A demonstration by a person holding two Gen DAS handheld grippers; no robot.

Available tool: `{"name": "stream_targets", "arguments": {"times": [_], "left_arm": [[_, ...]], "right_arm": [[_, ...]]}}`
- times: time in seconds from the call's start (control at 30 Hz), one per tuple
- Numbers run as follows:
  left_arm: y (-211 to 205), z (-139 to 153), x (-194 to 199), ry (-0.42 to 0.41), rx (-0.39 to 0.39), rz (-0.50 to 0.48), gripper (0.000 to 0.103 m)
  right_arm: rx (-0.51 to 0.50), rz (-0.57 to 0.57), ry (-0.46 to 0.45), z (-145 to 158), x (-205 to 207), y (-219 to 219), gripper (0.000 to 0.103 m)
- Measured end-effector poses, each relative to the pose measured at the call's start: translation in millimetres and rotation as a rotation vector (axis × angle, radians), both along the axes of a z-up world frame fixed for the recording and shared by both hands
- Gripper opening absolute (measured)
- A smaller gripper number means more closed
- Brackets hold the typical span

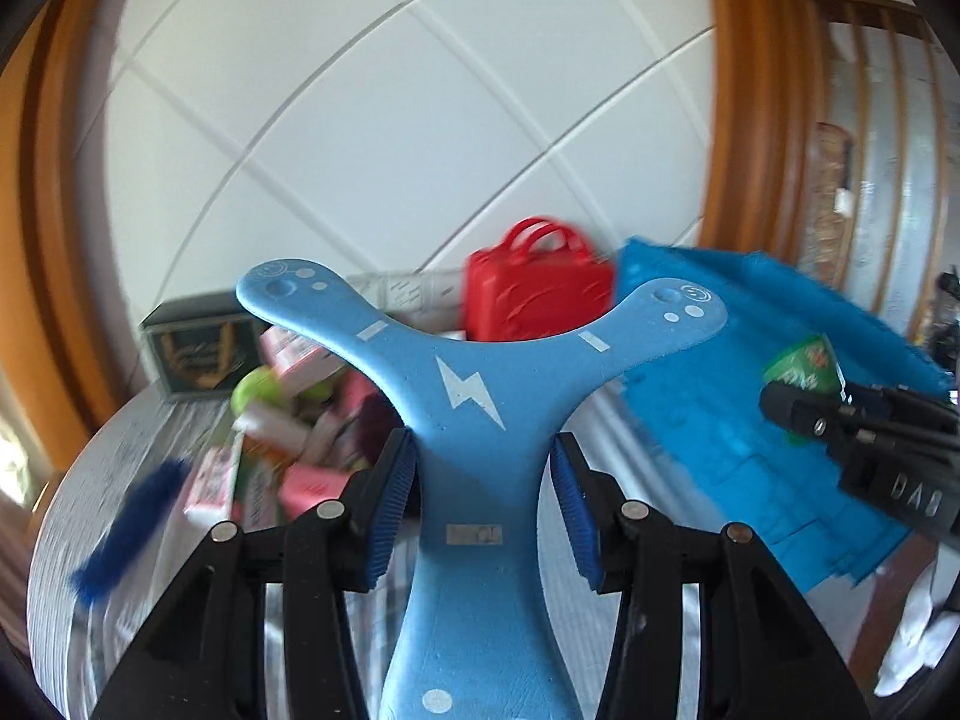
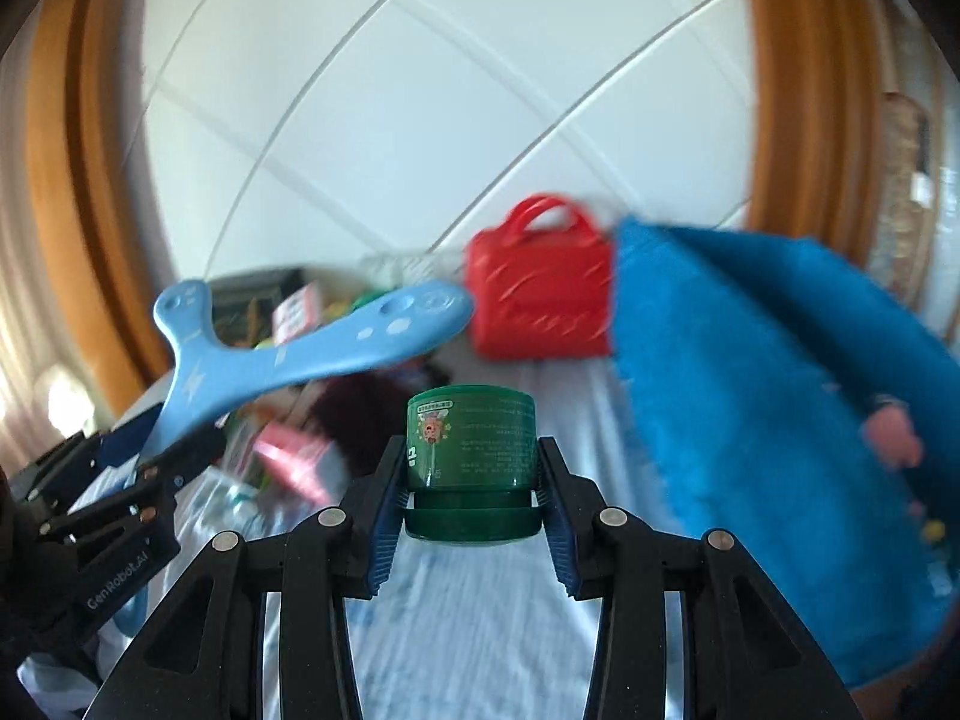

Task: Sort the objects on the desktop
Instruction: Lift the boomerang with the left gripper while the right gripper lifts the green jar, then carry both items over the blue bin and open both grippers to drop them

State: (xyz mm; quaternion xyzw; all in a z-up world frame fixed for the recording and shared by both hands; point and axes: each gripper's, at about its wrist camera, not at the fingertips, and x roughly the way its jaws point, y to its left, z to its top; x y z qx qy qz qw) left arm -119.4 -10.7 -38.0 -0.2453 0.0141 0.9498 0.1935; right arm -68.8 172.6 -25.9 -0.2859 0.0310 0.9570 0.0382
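My left gripper (image 1: 483, 483) is shut on the stem of a light blue three-armed foam boomerang (image 1: 474, 372) printed with a white lightning bolt, held up above the table. In the right wrist view the same boomerang (image 2: 300, 342) hangs at the left with the left gripper (image 2: 162, 450) under it. My right gripper (image 2: 474, 480) is shut on a small green jar (image 2: 471, 450), lid end toward the camera. That green jar (image 1: 804, 369) shows at the right of the left wrist view, in the right gripper (image 1: 798, 411).
A red toy suitcase (image 1: 534, 294) stands at the back by the white wall. A blue towel (image 1: 750, 420) covers the right side. A heap of pink boxes and small items (image 1: 300, 420) lies left, beside a dark box (image 1: 198, 354) and a blue fuzzy strip (image 1: 129, 531).
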Motion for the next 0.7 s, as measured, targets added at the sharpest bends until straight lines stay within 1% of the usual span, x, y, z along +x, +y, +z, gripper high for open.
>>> {"name": "stream_targets", "arguments": {"times": [0.13,0.23,0.27,0.33,0.37,0.4,0.43,0.53,0.57,0.63,0.7], "left_arm": [[46.6,21.5,9.9,0.046,0.006,-0.060,0.046],[93.7,37.6,17.1,0.074,0.012,-0.096,0.046],[117.4,44.3,19.9,0.085,0.022,-0.110,0.046],[157.3,53.7,23.9,0.092,0.045,-0.128,0.046],[171.5,56.3,25.2,0.093,0.054,-0.127,0.046],[200.1,61.0,27.9,0.093,0.070,-0.127,0.046],[215.8,62.0,30.7,0.091,0.076,-0.126,0.046],[284.0,67.3,38.5,0.066,0.083,-0.131,0.046],[307.3,68.1,41.3,0.052,0.076,-0.132,0.046],[356.9,69.0,48.1,0.017,0.054,-0.150,0.046],[386.5,69.4,55.9,0.015,0.035,-0.143,0.046]], "right_arm": [[-0.012,-0.081,0.058,25.7,22.4,52.6,0.040],[-0.008,-0.136,0.105,39.2,42.1,105.7,0.040],[-0.006,-0.145,0.116,40.4,46.9,119.3,0.040],[0.001,-0.168,0.139,46.9,60.3,158.1,0.040],[0.006,-0.178,0.146,48.8,65.8,184.3,0.040],[0.010,-0.182,0.147,50.3,67.7,205.0,0.040],[0.017,-0.184,0.145,49.9,71.4,225.1,0.040],[0.031,-0.192,0.119,46.2,76.6,288.7,0.040],[0.030,-0.197,0.096,43.7,80.2,314.7,0.040],[0.021,-0.191,0.061,36.2,78.2,347.7,0.040],[0.023,-0.184,0.033,29.5,78.4,379.7,0.040]]}}
